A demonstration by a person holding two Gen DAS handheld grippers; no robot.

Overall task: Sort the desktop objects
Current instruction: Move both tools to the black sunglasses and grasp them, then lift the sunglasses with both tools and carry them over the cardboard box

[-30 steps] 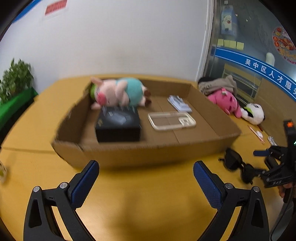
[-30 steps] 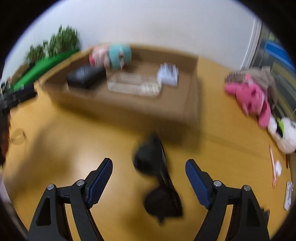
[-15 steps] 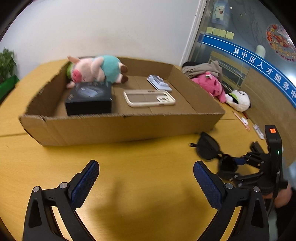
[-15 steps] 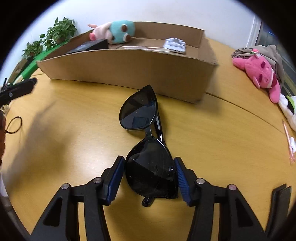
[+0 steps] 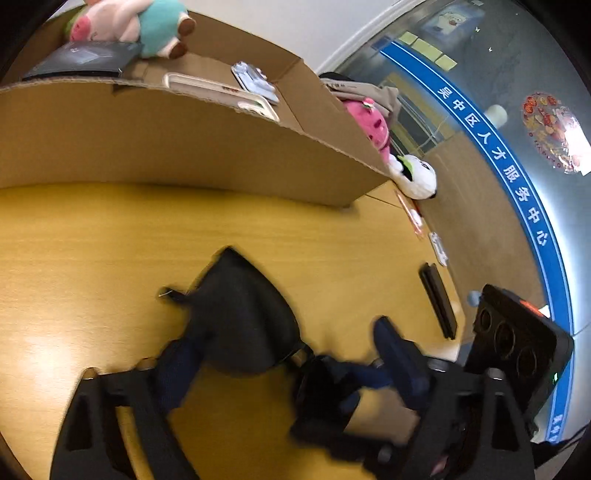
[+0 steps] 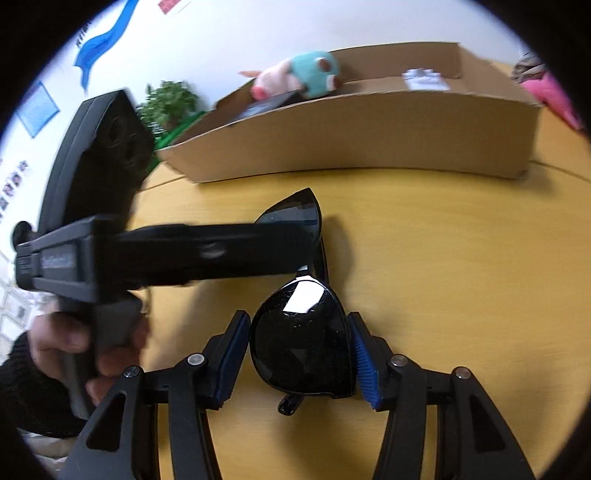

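Observation:
Black sunglasses lie on the yellow table in front of the cardboard box. My right gripper is shut on the near lens, one blue pad on each side. My left gripper is open, its fingers on either side of the other lens, and reaches in from the left in the right wrist view. The box holds a pig plush, a black box, a phone case and a small packet.
A pink plush and a panda plush lie to the right of the box. A pen, a small tag and a black bar lie near the table's right edge. A plant stands behind.
My left gripper has swung down and right onto the sunglasses' far lens. My right gripper has stayed closed on the near lens and has tilted a little.

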